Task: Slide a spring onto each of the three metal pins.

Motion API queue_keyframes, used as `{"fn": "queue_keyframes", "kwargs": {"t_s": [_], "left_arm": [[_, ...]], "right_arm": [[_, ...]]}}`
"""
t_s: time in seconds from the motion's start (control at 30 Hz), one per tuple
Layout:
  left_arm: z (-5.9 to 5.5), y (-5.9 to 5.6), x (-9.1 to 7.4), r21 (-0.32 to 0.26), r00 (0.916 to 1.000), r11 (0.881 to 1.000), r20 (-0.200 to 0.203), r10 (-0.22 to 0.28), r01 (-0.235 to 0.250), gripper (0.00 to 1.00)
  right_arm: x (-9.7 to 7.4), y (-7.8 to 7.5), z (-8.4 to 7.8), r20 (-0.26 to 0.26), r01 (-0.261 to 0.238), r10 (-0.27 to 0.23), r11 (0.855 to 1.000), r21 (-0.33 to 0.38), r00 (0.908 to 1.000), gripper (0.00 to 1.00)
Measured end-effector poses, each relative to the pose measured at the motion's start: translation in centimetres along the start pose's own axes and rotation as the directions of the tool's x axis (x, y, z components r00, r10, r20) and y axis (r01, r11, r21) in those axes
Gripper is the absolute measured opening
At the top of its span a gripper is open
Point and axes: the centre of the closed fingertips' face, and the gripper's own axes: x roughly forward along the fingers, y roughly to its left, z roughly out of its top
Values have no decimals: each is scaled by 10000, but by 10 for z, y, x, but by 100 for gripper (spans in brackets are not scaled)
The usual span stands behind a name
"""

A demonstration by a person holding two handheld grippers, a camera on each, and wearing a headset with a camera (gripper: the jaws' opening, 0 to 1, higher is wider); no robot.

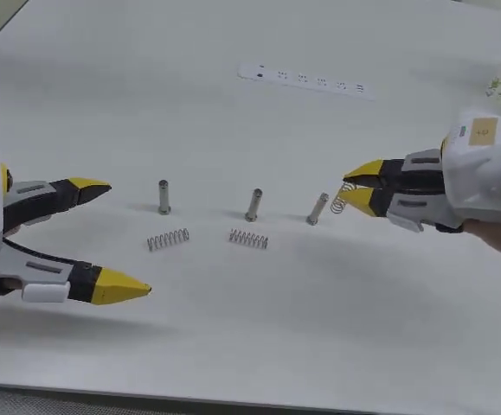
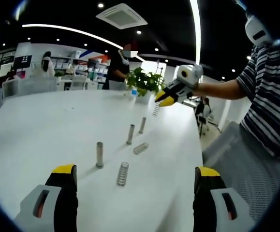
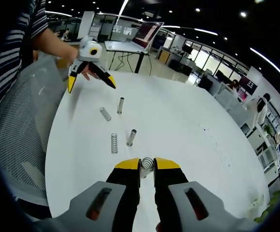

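While one spring [image 1: 340, 199] is pinched across its coils between the nearly closed jaws of the right tongs [image 1: 354, 187], it hangs just beside the top of the rightmost metal pin [image 1: 318, 208], which seems to lean a little toward it. The spring's lower end is left free, probably so that it can be lined up over the pin's tip and slid down. None of the pins carries a spring yet. The middle pin [image 1: 253, 205] and the left pin [image 1: 163, 196] stand bare in the same row on the white bench [image 1: 319, 328]. Just in front of them lie the left loose spring [image 1: 168, 239] and the middle loose spring [image 1: 248, 239], each on its side and handy to the pin it would likely serve. The left tongs [image 1: 127, 238] hover off to the left of the row, jaws spread wide with nothing in them, well placed, I judge, to take the nearest loose spring. Farther back on the bench lies a white power strip [image 1: 306, 79], well apart from the work.
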Motion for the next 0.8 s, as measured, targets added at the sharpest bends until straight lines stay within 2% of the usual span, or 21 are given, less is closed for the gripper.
{"fn": "queue_keyframes", "kwargs": {"t_s": [0.27,0.5,0.8], "left_arm": [[1,0,0,-26,9999,10000,93,60,-60,98],[1,-1,0,-22,9999,10000,84,54,-54,98],[1,0,-1,-51,9999,9999,118,126,-125,98]], "right_arm": [[7,-13,2,42,295,-295,9994,164,9996,7],[14,-16,3,25,296,-297,9991,303,9996,7],[21,-16,-4,-163,191,-182,9985,517,9997,7]]}}
